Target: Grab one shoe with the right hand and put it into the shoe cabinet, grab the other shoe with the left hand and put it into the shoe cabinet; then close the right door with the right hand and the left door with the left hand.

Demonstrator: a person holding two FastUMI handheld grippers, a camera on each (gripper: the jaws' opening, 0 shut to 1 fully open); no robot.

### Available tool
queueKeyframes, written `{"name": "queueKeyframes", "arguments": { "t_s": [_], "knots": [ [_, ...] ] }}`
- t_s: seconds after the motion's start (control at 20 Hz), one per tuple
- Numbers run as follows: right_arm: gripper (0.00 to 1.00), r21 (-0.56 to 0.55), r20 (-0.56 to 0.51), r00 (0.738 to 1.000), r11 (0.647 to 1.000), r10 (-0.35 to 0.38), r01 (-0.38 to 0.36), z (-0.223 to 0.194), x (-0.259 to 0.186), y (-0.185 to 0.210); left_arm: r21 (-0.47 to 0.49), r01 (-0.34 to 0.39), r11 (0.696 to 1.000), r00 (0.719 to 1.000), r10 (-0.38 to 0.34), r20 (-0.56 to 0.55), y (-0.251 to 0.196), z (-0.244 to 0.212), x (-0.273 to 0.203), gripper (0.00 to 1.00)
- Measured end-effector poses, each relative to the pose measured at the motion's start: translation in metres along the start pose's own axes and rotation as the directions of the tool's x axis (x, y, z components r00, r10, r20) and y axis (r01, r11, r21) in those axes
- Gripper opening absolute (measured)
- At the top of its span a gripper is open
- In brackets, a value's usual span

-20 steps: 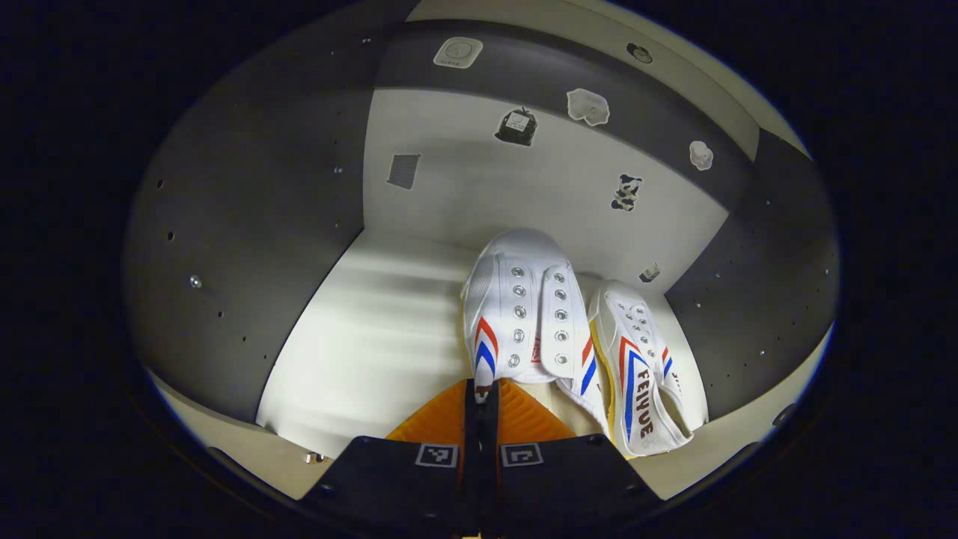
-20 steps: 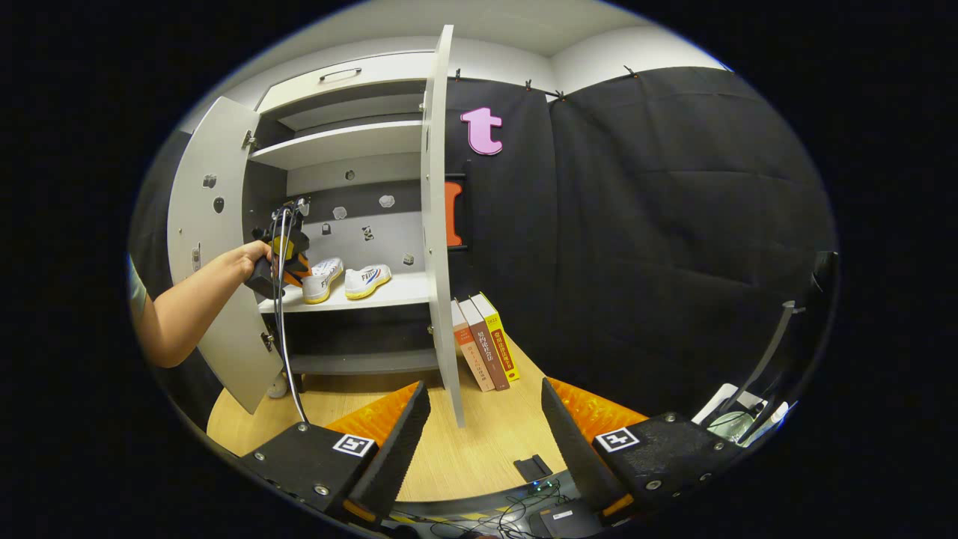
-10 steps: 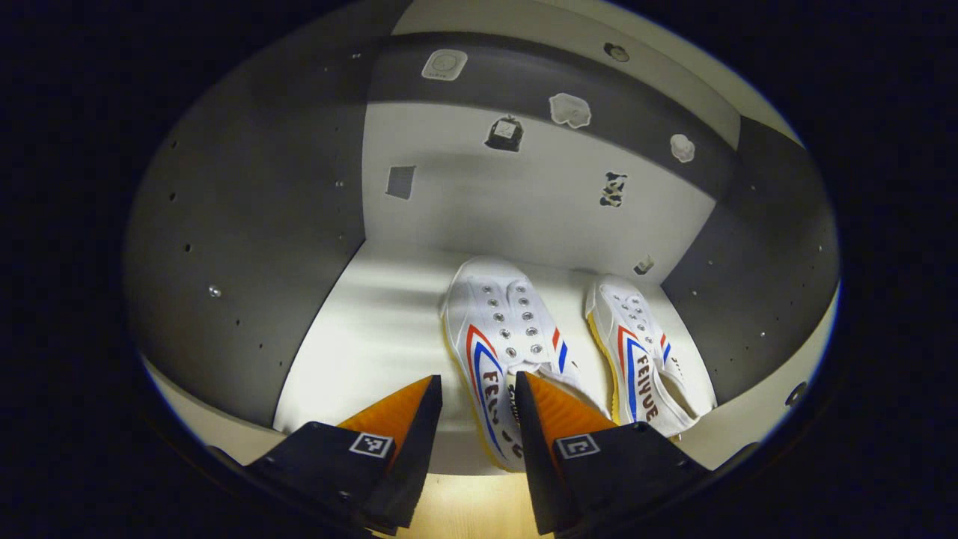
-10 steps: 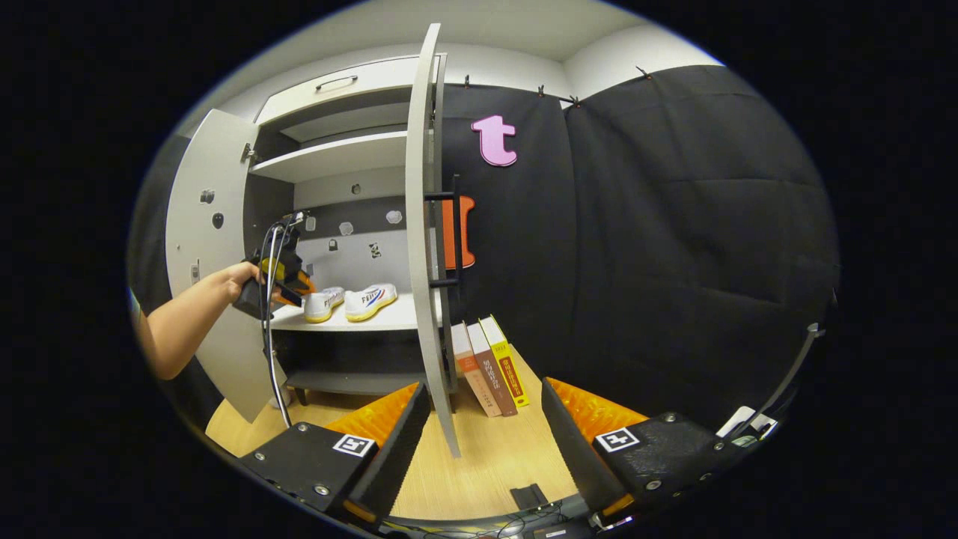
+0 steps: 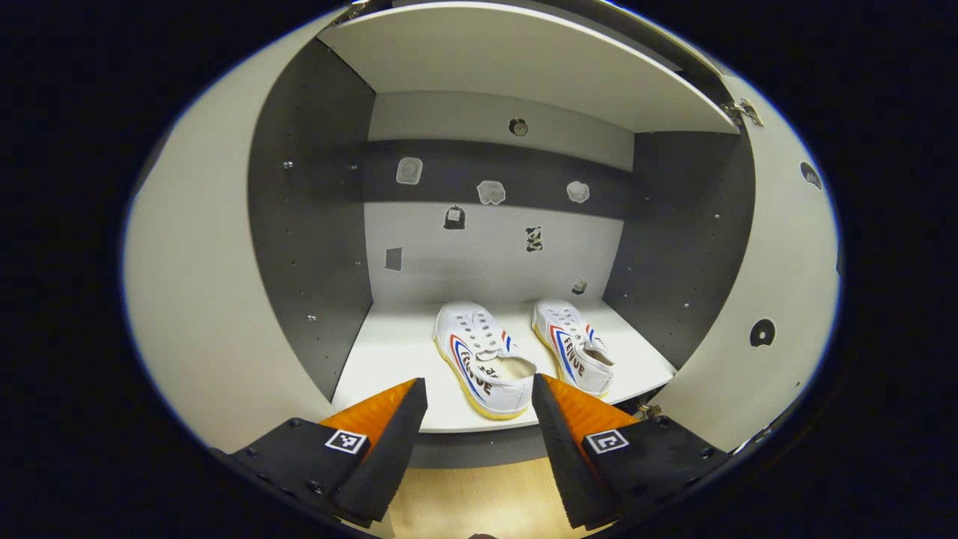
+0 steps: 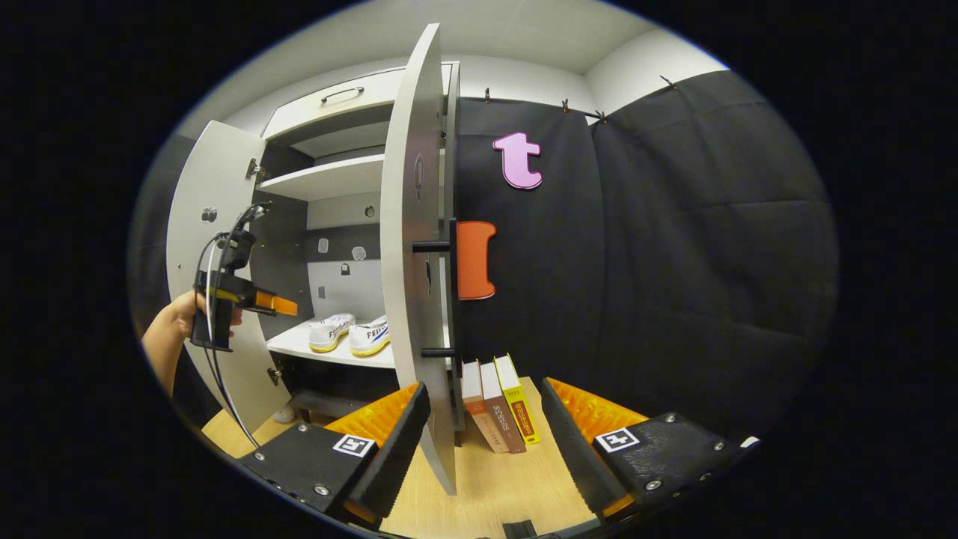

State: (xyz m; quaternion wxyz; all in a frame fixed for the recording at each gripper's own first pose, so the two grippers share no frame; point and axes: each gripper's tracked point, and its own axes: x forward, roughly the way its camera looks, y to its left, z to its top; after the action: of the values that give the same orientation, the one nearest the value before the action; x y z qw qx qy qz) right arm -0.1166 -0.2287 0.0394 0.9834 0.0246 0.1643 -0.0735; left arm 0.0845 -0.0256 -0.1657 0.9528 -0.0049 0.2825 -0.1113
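White shoes (image 5: 516,352) both on the shelf (image 5: 397,352) now; we've let go, left tool (image 5: 475,419) spread and backed out, doors next.

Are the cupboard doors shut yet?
No, both are open. The right door swings out edge-on, the left door is swung wide, and the two shoes sit in plain sight on the shelf.

Both shoes on the cabinet shelf carry dark block lettering along the side, between red and blue stripes: the left shoe (image 5: 483,359) reads "FEIYUE", and the right shoe (image 5: 572,348) bears the same word, less sharp. The book (image 6: 498,404) spines also carry print, which is too small to read.
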Motion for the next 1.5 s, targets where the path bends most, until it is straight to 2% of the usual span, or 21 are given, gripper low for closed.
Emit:
{"name": "queueKeyframes", "arguments": {
  "t_s": [0.25, 0.45, 0.65, 0.9, 1.05, 1.1, 1.15, 1.2, 1.25, 1.3, 1.45, 1.5],
  "knots": [
    [0.92, -0.01, 0.03, 0.999, 0.999, 0.031, -0.031, 0.018, 0.011, -0.012, 0.007, -0.025, 1.0, 0.993, 0.024, 0.113, 0.007, 0.007, -0.066, 0.92],
    [0.92, -0.024, 0.047, 0.997, 0.998, 0.064, -0.063, 0.03, 0.016, -0.014, -0.014, -0.022, 1.0, 0.989, 0.024, 0.145, 0.006, -0.004, -0.109, 0.92],
    [0.92, -0.035, 0.074, 0.993, 0.995, 0.096, -0.094, 0.046, 0.019, -0.01, 0.034, -0.084, 0.996, 0.983, 0.077, 0.169, 0.014, -0.018, -0.144, 0.92],
    [0.91, -0.076, 0.092, 0.995, 0.996, 0.049, -0.042, 0.062, 0.03, -0.022, 0.036, -0.082, 0.996, 0.98, 0.074, 0.186, 0.009, -0.032, -0.185, 0.92],
    [0.9, -0.126, 0.112, 0.991, 0.991, 0.067, -0.053, 0.071, 0.03, -0.019, 0.034, -0.099, 0.995, 0.976, 0.09, 0.2, 0.014, -0.037, -0.206, 0.92],
    [0.96, -0.149, 0.131, 0.99, 0.988, 0.059, -0.039, 0.076, 0.029, -0.022, 0.035, -0.11, 0.993, 0.974, 0.101, 0.203, 0.018, -0.038, -0.212, 0.92],
    [0.96, -0.163, 0.146, 0.988, 0.986, 0.049, -0.025, 0.08, 0.029, -0.024, 0.035, -0.118, 0.992, 0.973, 0.108, 0.204, 0.019, -0.041, -0.217, 0.92],
    [0.9, -0.168, 0.153, 0.987, 0.986, 0.039, -0.013, 0.082, 0.03, -0.028, 0.035, -0.128, 0.991, 0.971, 0.118, 0.206, 0.021, -0.042, -0.223, 0.92],
    [0.93, -0.164, 0.152, 0.988, 0.986, 0.037, -0.012, 0.083, 0.029, -0.028, 0.033, -0.133, 0.991, 0.971, 0.124, 0.205, 0.024, -0.045, -0.228, 0.92],
    [0.89, -0.158, 0.155, 0.987, 0.987, 0.038, -0.013, 0.085, 0.029, -0.028, 0.029, -0.138, 0.99, 0.97, 0.129, 0.206, 0.025, -0.047, -0.235, 0.92],
    [0.89, -0.171, 0.138, 0.989, 0.985, 0.046, -0.022, 0.082, 0.036, -0.025, 0.015, -0.152, 0.988, 0.966, 0.146, 0.213, 0.033, -0.05, -0.251, 0.92],
    [0.92, -0.185, 0.141, 0.989, 0.983, 0.05, -0.023, 0.083, 0.037, -0.024, 0.012, -0.161, 0.987, 0.964, 0.154, 0.216, 0.036, -0.051, -0.257, 0.92]
  ]
}}
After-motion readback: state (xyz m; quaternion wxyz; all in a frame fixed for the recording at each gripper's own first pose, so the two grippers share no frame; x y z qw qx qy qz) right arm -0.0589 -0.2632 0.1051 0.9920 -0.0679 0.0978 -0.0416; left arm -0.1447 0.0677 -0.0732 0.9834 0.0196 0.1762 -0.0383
